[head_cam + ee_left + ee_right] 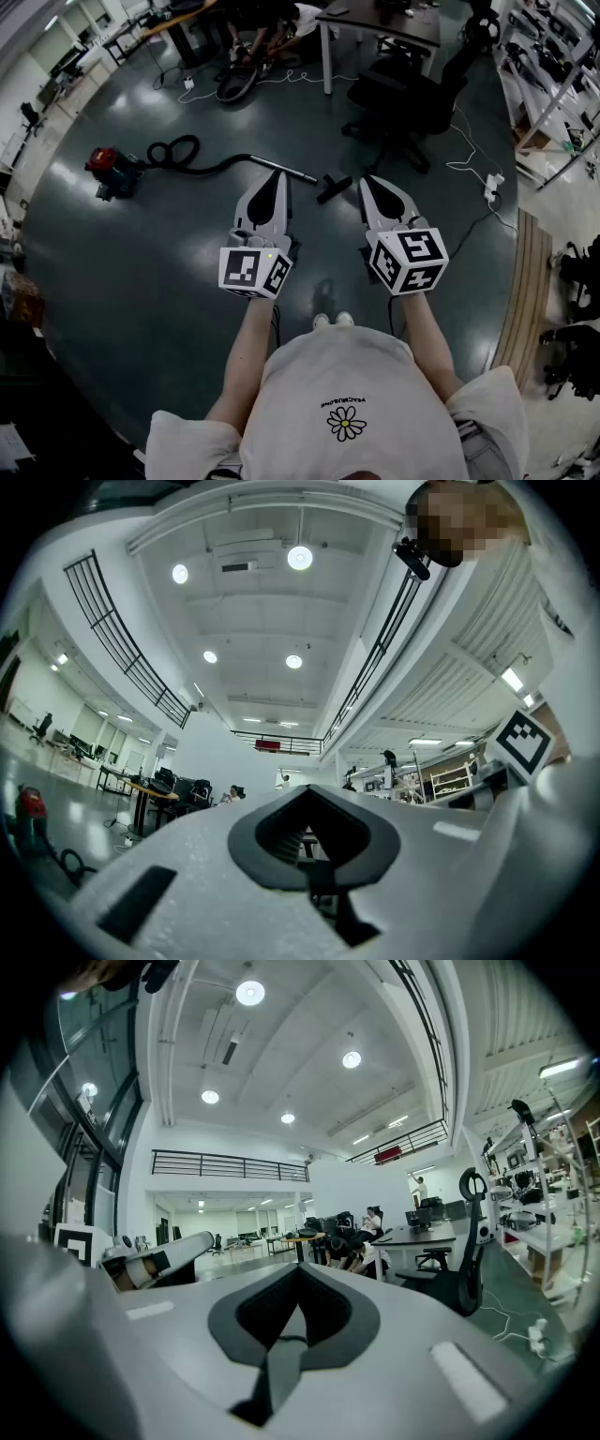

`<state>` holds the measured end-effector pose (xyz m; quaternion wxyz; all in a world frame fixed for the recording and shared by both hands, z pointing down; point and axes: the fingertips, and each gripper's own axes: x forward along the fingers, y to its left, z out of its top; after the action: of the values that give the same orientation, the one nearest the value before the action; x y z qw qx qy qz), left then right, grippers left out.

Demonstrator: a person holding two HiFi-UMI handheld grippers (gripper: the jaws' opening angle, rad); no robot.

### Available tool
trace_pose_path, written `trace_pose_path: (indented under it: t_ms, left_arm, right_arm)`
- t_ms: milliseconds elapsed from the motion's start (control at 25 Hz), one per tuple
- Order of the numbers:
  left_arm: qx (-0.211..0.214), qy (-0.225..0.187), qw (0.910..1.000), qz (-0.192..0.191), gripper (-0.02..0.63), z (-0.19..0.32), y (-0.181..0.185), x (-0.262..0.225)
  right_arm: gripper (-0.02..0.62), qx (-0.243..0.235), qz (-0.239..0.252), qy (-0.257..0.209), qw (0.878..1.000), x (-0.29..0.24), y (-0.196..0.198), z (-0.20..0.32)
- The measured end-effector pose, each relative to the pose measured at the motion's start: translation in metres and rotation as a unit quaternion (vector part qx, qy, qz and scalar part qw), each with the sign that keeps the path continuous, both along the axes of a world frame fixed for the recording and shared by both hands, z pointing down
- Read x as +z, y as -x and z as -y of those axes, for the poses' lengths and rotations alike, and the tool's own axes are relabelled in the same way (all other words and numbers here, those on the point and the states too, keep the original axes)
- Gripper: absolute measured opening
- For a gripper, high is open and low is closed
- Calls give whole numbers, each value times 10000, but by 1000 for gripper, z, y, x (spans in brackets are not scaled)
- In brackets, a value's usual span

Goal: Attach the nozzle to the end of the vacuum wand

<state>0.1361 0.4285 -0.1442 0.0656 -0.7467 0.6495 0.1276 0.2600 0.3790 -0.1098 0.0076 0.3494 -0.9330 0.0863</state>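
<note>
In the head view a red vacuum cleaner (111, 167) stands on the dark floor at the left. Its black hose (183, 155) runs right into a silver wand (283, 170) lying on the floor. A black nozzle (334, 187) lies just right of the wand's end, apart from it. My left gripper (277, 176) and right gripper (372, 183) are held side by side in the air above the floor, both shut and empty. The left gripper (305, 794) tilts up toward the ceiling; the right gripper (298, 1274) points level across the room.
A black office chair (405, 98) stands just beyond the nozzle, beside a dark table (380, 28). White cables and a power strip (489, 187) lie on the floor at right. People crouch near the far desks (267, 33). Shelving (553, 66) lines the right wall.
</note>
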Motion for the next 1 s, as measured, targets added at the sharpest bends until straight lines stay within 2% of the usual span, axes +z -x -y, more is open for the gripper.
trace_pose_path:
  t_ms: [320, 560, 720, 880, 1000]
  left_arm:
    - [-65, 114, 9999, -81, 0, -2, 25, 11]
    - [-146, 225, 9995, -185, 0, 2, 51, 22]
    - [-149, 354, 9990, -221, 0, 7, 70, 34]
    - [-115, 543, 9980, -302, 0, 22, 86, 55]
    - [-86, 635, 9974, -333, 0, 51, 100, 68]
  right_arm:
    - [6, -66, -135, -19, 9999, 3, 24, 1]
    - [6, -101, -46, 234, 9997, 14, 38, 14]
    - [6, 32, -260, 312, 9992, 28, 41, 24]
    - [6, 273, -420, 501, 9975, 52, 41, 43]
    - [6, 318, -424, 664, 9964, 66, 50, 73]
